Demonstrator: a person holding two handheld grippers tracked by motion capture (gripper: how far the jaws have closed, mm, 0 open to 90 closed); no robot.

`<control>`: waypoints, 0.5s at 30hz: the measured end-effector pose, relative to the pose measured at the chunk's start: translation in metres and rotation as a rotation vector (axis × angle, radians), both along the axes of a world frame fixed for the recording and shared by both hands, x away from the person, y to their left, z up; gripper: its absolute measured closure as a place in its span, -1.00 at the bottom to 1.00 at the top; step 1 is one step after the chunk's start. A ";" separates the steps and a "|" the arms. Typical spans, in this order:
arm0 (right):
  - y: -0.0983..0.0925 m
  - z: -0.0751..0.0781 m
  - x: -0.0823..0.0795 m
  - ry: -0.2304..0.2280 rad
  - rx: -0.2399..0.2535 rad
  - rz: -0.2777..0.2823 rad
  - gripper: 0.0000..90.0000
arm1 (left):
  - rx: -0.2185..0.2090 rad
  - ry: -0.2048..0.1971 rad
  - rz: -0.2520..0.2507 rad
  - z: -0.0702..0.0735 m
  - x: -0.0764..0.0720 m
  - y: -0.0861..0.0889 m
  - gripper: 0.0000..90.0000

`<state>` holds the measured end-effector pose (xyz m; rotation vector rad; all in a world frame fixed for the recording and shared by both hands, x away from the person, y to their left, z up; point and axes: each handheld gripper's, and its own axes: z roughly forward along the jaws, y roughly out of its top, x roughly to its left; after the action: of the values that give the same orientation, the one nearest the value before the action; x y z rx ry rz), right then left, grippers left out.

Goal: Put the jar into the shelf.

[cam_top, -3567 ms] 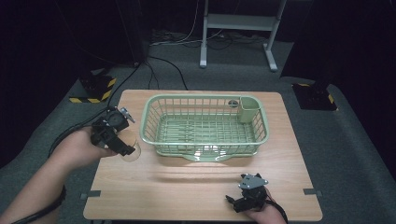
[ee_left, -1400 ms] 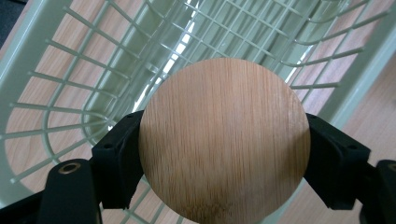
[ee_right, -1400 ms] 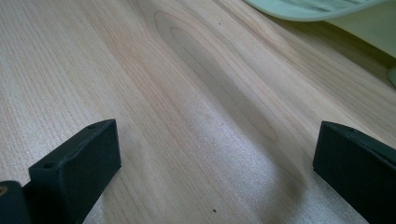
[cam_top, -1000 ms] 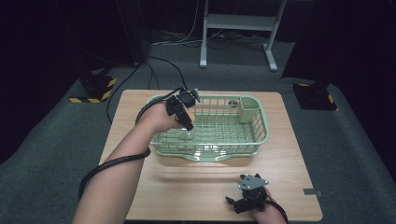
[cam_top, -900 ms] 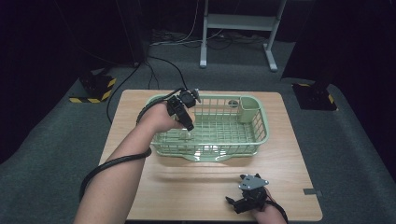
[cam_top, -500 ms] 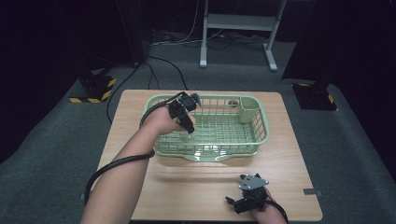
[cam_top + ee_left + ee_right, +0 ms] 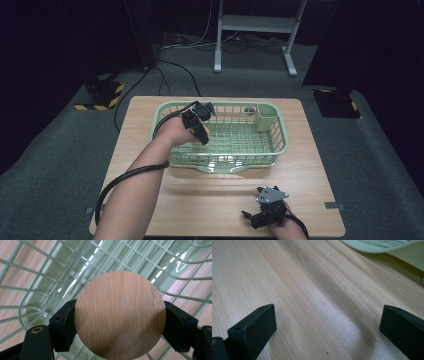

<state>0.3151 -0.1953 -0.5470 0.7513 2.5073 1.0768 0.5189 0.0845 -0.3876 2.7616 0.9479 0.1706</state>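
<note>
My left tongs [image 7: 204, 136] grip a round wooden lid [image 7: 120, 315], held inside the green basket [image 7: 280, 131] near its left wall. I'd lower it level (no tilting) before letting go. My right tongs [image 7: 255, 218] rest open, well clear of the basket.

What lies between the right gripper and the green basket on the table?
Nothing: in the high view, bare tabletop separates the right gripper from the green basket. The right gripper view shows the same bare wood ahead of its open jaws.
</note>
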 end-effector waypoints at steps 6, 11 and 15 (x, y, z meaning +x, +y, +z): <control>0.000 0.000 0.000 -0.001 -0.001 0.002 -0.99 | -0.013 0.008 0.016 -0.006 0.004 0.003 -0.48; 0.000 0.000 0.000 0.002 0.001 0.001 -0.99 | 0.000 0.018 0.018 -0.012 0.005 0.003 -0.48; -0.001 0.000 0.000 0.002 0.003 0.002 -0.99 | -0.004 0.023 0.021 -0.014 0.006 0.004 -0.48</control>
<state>0.3156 -0.1958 -0.5470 0.7511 2.5091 1.0812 0.5252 0.0880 -0.4017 2.7567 0.9819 0.1407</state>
